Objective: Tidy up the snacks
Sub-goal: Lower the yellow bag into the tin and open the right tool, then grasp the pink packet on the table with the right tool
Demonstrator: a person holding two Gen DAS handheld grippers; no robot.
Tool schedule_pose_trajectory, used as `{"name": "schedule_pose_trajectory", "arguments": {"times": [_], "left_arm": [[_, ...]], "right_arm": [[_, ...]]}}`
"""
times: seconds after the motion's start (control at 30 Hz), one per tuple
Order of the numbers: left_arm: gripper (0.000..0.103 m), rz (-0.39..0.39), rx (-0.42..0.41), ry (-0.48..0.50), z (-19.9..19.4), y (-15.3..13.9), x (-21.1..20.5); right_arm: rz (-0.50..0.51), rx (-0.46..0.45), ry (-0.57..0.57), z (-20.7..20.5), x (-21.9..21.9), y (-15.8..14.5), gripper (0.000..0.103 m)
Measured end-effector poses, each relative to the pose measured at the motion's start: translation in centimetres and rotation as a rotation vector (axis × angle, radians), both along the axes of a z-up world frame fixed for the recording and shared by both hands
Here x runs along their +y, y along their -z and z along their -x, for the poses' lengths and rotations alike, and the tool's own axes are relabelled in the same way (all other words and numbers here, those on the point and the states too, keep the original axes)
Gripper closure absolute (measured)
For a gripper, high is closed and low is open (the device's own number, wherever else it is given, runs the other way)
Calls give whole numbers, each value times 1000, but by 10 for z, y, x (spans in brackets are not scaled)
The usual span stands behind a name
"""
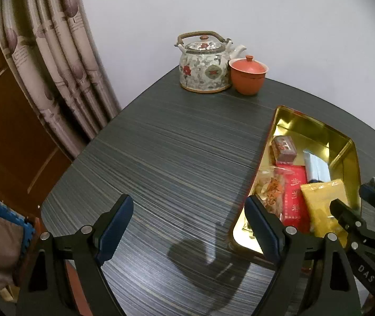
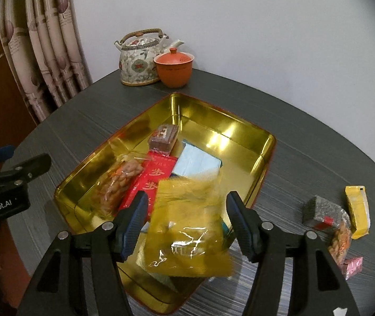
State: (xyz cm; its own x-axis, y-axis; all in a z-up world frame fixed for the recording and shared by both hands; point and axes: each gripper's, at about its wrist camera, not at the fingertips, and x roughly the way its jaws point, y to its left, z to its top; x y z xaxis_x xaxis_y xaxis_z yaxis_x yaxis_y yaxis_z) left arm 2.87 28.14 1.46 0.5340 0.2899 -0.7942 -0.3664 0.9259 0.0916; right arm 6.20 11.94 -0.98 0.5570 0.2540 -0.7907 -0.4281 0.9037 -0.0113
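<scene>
Right now your right gripper stands with its fingers wide apart, and the yellow packet lies blurred between them, touching neither pad as far as the picture shows. It looks to be dropping or settling onto the pile at the near end of the gold tin, so you have nothing clamped. Your left gripper is spread open too, hovering over bare dark table just beside the tin's left wall.

Inside the tin lie a red packet, a clear bag of fried snacks, a small brown box and a pale blue pack. All crowd the near half, while the far half is bare.

That crowding is your risk: the yellow packet may slide off the heap and hang over the near rim, or spill out.

Still outside, on the table to the right, wait a grey block, a yellow stick pack, another snack bag and a pink sachet. They sit close together, so a wide grab could pinch two or knock one toward the table edge.
</scene>
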Motion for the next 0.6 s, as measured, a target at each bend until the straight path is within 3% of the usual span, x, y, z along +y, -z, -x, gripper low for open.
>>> {"name": "schedule_pose_trajectory", "arguments": {"times": [0.3,0.6], "left_arm": [[17,-10,9,16,-1,3,-3],[17,-8,16,16,-1,4,-4]], "right_arm": [[-61,-44,29,17,-31,-15,34],[3,-73,184,33,-130,-14,34]]}}
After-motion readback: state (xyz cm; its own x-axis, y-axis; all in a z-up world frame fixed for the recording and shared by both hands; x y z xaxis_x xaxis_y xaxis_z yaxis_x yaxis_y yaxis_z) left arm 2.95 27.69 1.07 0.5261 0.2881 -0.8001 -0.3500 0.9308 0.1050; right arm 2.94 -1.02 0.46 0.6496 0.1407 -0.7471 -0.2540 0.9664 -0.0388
